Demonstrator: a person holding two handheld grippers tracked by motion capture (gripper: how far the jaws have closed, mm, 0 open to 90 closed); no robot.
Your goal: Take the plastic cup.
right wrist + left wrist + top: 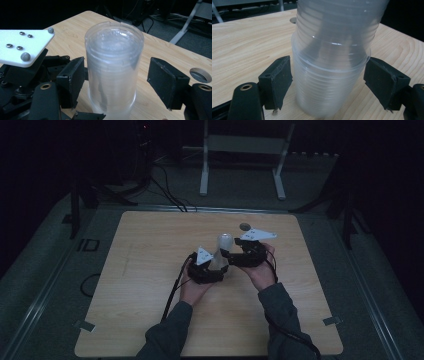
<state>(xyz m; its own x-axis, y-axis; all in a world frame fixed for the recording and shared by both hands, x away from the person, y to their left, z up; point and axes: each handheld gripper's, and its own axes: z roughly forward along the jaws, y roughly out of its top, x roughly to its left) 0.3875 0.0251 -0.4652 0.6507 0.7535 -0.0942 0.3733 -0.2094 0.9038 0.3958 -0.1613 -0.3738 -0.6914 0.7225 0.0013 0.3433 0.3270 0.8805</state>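
- A stack of clear, ribbed plastic cups (223,249), nested mouth-down into a tall column, stands near the middle of the pale wood-grain counter (150,270).
- The left gripper (212,267) sits at the lower part of the stack. In the left gripper view its two black jaws flank the stack (330,62): the left pad lies against the cup wall or just beside it, and the right pad meets the flared rim where two cups join. The jaws are wide apart around the stack; whether they press on it is hard to judge from this angle.
- The right gripper (231,254) comes in from the other side, higher up on the column. In the right gripper view its jaws stand spread on either side of the stack (113,67), each with a clear gap of counter showing between pad and plastic, so it is not gripping.
- In that same view the left gripper's white three-cornered plate (23,45) with small screws sits just left of the stack, and its black body lies close to the cups' base.
- A round hole (245,226) in the counter lies just beyond the stack, toward the far edge.
- The person's left hand (192,287) and right hand (262,270) hold the grippers, with grey sleeves coming up from the near edge.
- The room around is dim; a white metal frame (245,150) stands on the floor beyond the counter.
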